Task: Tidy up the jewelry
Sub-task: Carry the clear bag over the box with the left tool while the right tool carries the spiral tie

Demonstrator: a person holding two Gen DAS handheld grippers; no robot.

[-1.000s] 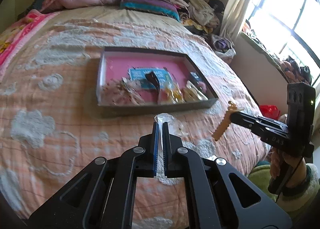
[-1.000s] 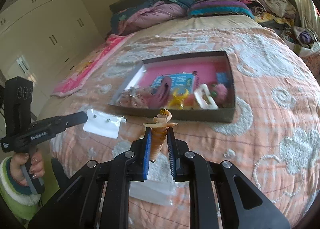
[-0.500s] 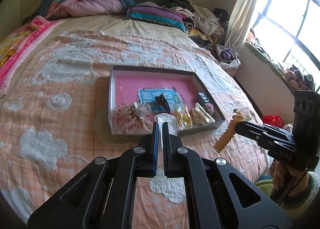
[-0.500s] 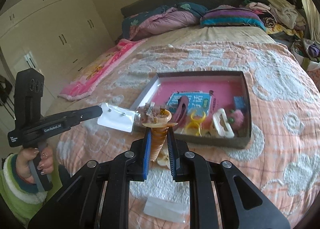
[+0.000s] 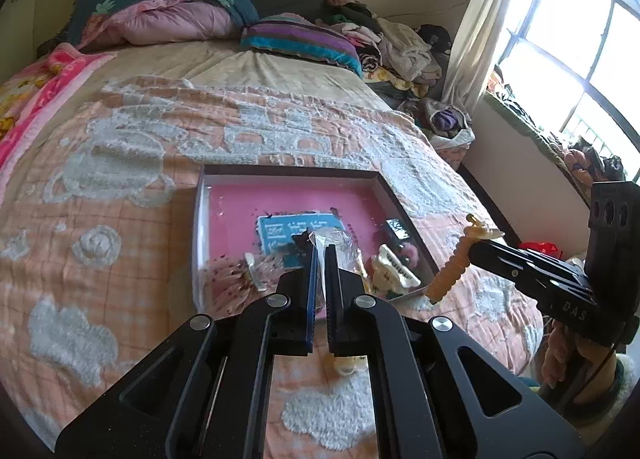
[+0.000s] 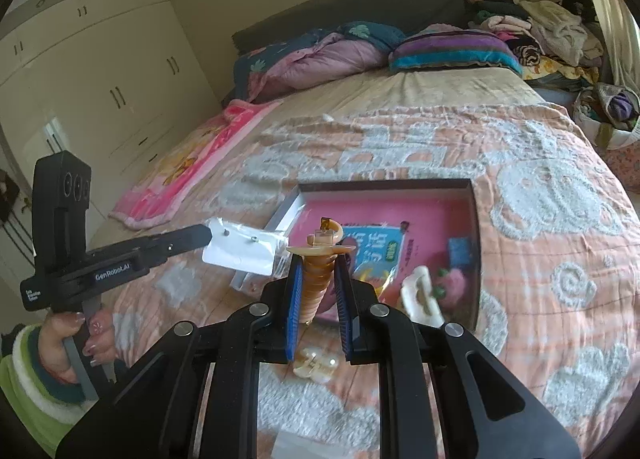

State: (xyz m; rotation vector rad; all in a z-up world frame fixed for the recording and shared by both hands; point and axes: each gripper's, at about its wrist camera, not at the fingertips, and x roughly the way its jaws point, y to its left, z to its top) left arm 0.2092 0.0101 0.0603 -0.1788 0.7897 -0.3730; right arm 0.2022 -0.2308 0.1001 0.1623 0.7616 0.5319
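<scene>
Over the bed, both tongs hover above the pink-lined box (image 6: 474, 219).
Left gripper (image 5: 319, 255) pinches a clear earring packet (image 6: 240, 253); right gripper (image 6: 317, 271) clamps an amber spiral hair clip (image 6: 316, 279).

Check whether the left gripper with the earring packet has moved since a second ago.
Yes. The left gripper, shut on the earring packet, has moved toward the box; the packet now overlaps the box's near-left corner instead of lying short of it.
</scene>
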